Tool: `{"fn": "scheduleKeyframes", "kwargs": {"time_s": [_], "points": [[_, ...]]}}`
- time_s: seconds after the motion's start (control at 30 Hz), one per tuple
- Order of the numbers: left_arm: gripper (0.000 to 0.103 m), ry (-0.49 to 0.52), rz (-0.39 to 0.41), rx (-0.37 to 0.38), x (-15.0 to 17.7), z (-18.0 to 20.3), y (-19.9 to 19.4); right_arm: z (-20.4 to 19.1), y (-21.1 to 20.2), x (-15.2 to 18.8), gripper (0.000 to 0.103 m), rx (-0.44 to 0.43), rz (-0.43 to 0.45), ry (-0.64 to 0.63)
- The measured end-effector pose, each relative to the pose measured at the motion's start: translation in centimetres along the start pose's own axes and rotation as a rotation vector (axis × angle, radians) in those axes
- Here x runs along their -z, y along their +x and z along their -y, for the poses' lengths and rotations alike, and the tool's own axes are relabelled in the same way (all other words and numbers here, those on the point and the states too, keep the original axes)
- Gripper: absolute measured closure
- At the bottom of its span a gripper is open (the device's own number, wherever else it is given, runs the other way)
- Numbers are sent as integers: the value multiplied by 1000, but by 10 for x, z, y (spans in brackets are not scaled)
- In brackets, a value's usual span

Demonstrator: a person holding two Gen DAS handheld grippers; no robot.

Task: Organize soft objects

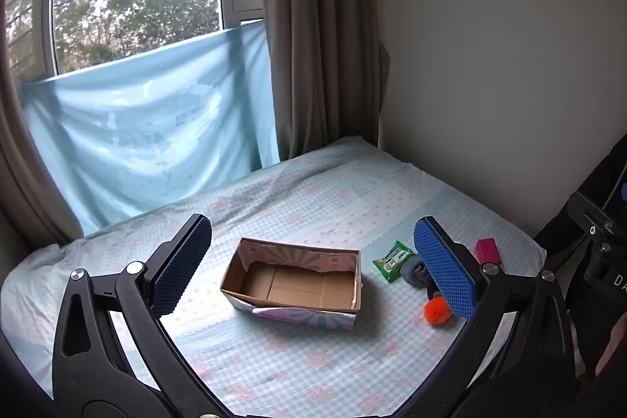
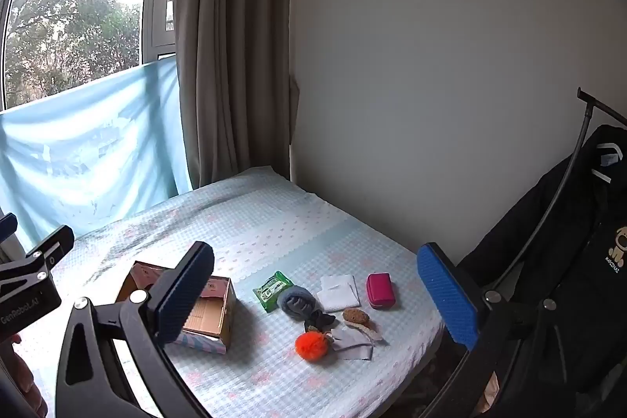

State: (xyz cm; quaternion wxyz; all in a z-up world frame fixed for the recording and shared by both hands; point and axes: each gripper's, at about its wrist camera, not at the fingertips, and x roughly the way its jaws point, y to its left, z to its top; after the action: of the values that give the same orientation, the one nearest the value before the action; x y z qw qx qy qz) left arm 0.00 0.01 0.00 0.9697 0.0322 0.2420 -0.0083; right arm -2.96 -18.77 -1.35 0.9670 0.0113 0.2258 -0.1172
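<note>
An open cardboard box sits empty on the bed, also in the right wrist view. To its right lie a green tissue pack, a rolled grey sock, an orange pompom, a white cloth, a magenta pouch, a brown fuzzy piece and a grey cloth. My left gripper is open above the box. My right gripper is open above the pile. Both are empty.
The bed has a light blue checked sheet. A wall stands behind it, a brown curtain and a blue cloth at the window. A dark jacket hangs on a rack at the right.
</note>
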Motion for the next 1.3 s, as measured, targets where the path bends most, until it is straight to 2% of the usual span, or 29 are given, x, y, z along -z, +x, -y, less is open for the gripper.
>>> {"fn": "scheduleKeyframes", "kwargs": {"time_s": [0.9,1.3], "points": [[1,-6,9,27,-6,-2,6,0,-1,1,0,11,3,15],[1,-65,10,67,-7,-6,7,1,-1,-1,0,15,1,19]]}}
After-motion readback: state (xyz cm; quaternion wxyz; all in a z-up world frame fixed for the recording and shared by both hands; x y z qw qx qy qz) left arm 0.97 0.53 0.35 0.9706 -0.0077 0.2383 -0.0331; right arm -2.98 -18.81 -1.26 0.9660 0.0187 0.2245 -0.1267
